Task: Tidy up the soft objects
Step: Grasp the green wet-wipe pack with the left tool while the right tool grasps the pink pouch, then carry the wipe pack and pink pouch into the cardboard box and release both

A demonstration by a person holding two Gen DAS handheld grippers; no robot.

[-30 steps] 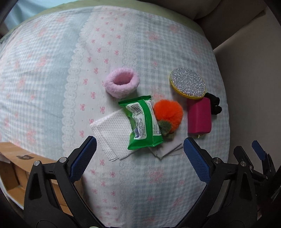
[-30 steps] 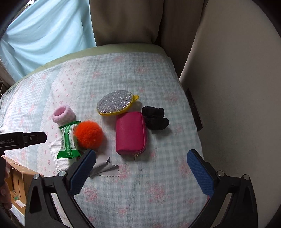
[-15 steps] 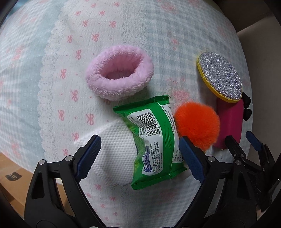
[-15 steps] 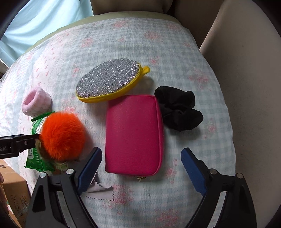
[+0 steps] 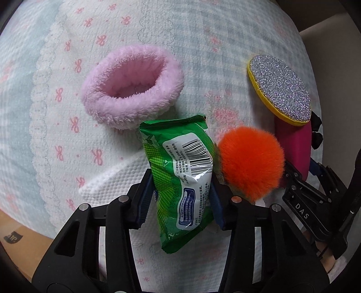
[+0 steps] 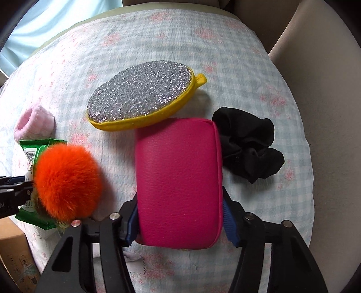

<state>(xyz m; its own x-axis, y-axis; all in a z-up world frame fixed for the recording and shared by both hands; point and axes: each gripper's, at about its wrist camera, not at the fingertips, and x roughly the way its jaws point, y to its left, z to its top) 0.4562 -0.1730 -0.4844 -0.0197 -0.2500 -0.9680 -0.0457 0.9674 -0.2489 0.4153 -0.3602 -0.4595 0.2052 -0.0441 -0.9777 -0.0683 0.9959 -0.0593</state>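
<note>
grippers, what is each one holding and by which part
Left tongs are shut on the green packet, across its sides near the lower half. Right tongs clamp the pink pouch across its near end.

- bedspread (image 6: 225, 51): pale blue/white gingham, pink bows and flowers, scalloped lace strip in left wrist view
- green edge (image 6: 94, 18) runs along the far side of the spread
- light blue curtain (image 6: 33, 27) upper left, daylit
- beige padded panels (image 6: 315, 78) behind and at right, probably headboard or sofa back
- cardboard box (image 6: 15, 259) lower left, beside the bed
</note>
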